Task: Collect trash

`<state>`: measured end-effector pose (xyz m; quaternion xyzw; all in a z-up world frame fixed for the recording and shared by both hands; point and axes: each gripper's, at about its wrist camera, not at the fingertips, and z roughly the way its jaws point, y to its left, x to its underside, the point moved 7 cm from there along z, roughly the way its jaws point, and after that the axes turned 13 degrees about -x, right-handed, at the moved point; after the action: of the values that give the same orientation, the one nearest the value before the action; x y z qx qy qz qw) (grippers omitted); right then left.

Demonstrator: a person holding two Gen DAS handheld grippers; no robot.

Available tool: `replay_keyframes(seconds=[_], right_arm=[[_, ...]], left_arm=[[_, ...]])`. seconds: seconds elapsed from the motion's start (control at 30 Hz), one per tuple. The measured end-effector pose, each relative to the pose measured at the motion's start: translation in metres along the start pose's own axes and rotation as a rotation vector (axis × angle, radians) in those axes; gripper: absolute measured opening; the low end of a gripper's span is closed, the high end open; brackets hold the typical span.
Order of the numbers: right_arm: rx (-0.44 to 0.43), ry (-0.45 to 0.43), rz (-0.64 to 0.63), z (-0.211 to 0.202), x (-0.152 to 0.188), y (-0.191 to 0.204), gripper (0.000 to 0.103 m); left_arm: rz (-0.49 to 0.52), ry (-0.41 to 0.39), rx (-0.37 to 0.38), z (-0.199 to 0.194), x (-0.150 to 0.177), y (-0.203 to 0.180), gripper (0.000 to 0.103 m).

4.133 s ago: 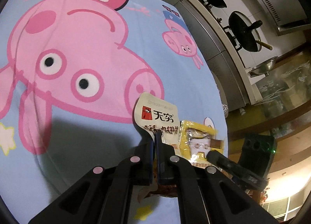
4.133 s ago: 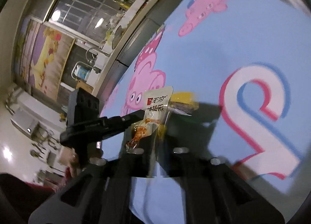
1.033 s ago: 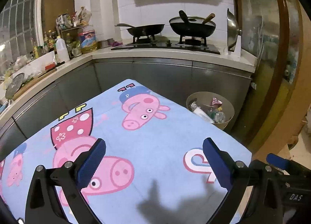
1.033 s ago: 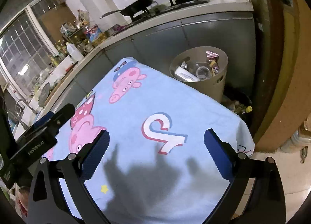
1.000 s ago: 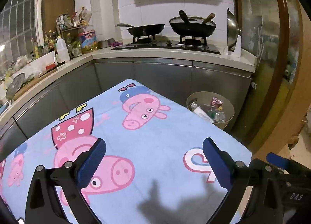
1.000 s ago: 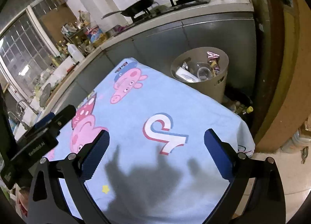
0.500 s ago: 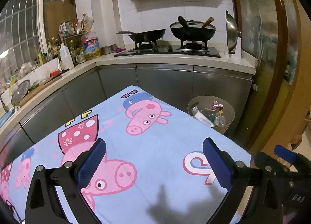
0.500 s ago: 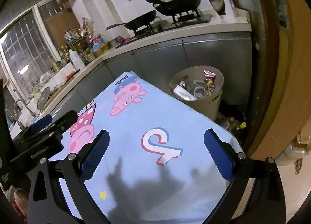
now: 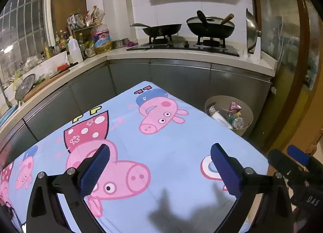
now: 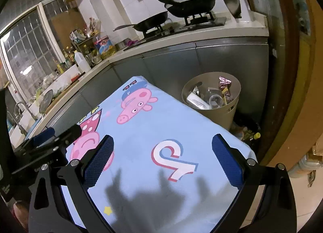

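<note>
The trash bin (image 10: 212, 95) stands upright on the floor, mouth up, just beyond the far right corner of the tabletop (image 10: 161, 128), against the grey cabinet fronts (image 10: 201, 57). It holds the trash (image 10: 210, 96): a white tube-like piece lying slanted, a clear bottle, and crinkled foil wrappers standing on end near the far rim. What the smaller pieces are is hard to make out.

The left claw (image 9: 159, 169) hangs above the cartoon-pig cloth (image 9: 141, 142) with its blue pads (image 9: 94, 170) wide apart and nothing between them; the bin (image 9: 229, 114) sits ahead and to its right. The right claw (image 10: 163, 161) is likewise spread and empty, the bin ahead and slightly right of it. Only part of each claw shows in the other's view, at the frame edge. Dark shadows fall on the near cloth.
</note>
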<state>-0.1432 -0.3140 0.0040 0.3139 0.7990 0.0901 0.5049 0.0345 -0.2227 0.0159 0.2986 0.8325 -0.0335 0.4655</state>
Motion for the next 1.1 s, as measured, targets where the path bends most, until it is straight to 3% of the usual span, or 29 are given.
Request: replay_keyframes(seconds=[0.33, 1.1], right_arm=[[0.013, 0.010, 0.031, 0.006, 0.005, -0.006, 0.097], [0.013, 0.008, 0.024, 0.006, 0.009, -0.002, 0.097]], left_arm=[[-0.001, -0.013, 0.022, -0.001, 0.000, -0.001, 0.099], [-0.025, -0.034, -0.025, -0.011, -0.001, 0.011, 0.099]])
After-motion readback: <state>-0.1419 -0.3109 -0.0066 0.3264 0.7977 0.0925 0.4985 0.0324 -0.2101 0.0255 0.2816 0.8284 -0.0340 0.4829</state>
